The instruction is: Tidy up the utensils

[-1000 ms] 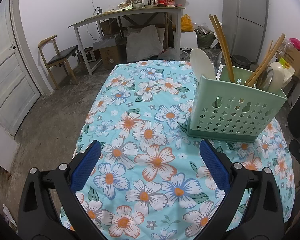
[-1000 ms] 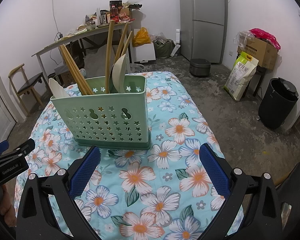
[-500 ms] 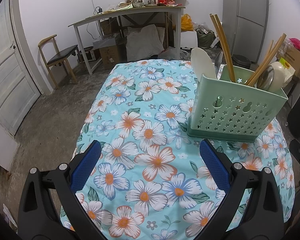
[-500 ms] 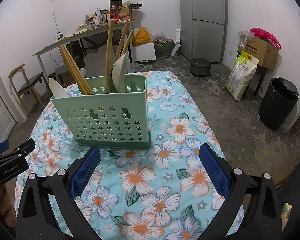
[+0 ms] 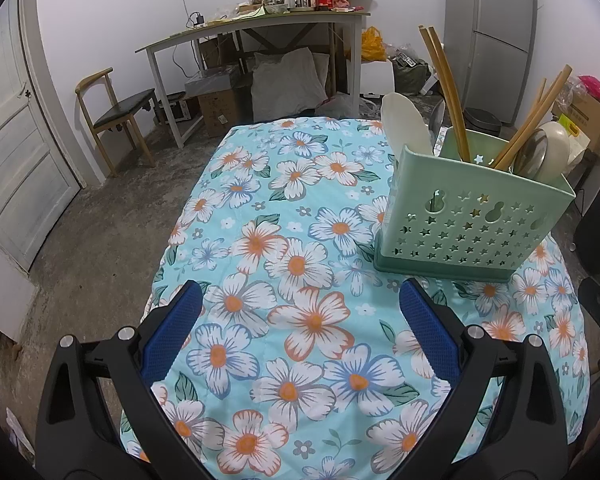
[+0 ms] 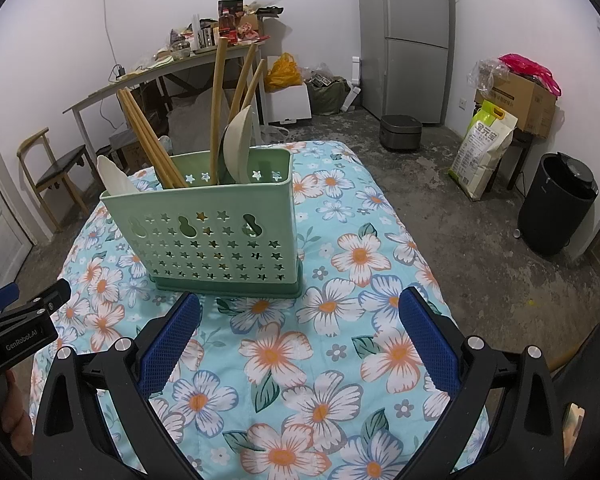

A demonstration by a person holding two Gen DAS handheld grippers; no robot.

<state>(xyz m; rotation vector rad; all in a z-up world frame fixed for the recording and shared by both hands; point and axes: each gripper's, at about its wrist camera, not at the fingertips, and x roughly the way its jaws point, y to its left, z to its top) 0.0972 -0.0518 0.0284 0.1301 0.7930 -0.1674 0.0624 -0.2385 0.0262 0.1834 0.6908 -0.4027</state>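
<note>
A green perforated utensil holder (image 5: 472, 228) (image 6: 216, 236) stands upright on the floral tablecloth (image 5: 300, 264) (image 6: 340, 320). Wooden chopsticks (image 5: 446, 88) (image 6: 216, 104), cream spoons (image 5: 404, 124) (image 6: 238, 144) and a metal spoon (image 5: 530, 152) stick out of it. My left gripper (image 5: 300, 328) hovers open over the cloth, left of and nearer than the holder, nothing between its blue pads. My right gripper (image 6: 300, 332) is open too, just in front of the holder and empty. The left gripper's body (image 6: 16, 328) shows at the left edge of the right wrist view.
Beyond the table are a cluttered desk (image 5: 260, 28), a wooden chair (image 5: 116, 108), a white door (image 5: 12, 140) and a grey fridge (image 6: 412, 36). A black bin (image 6: 556, 204), a rice bag (image 6: 482, 148) and a rice cooker (image 6: 400, 132) sit on the concrete floor right.
</note>
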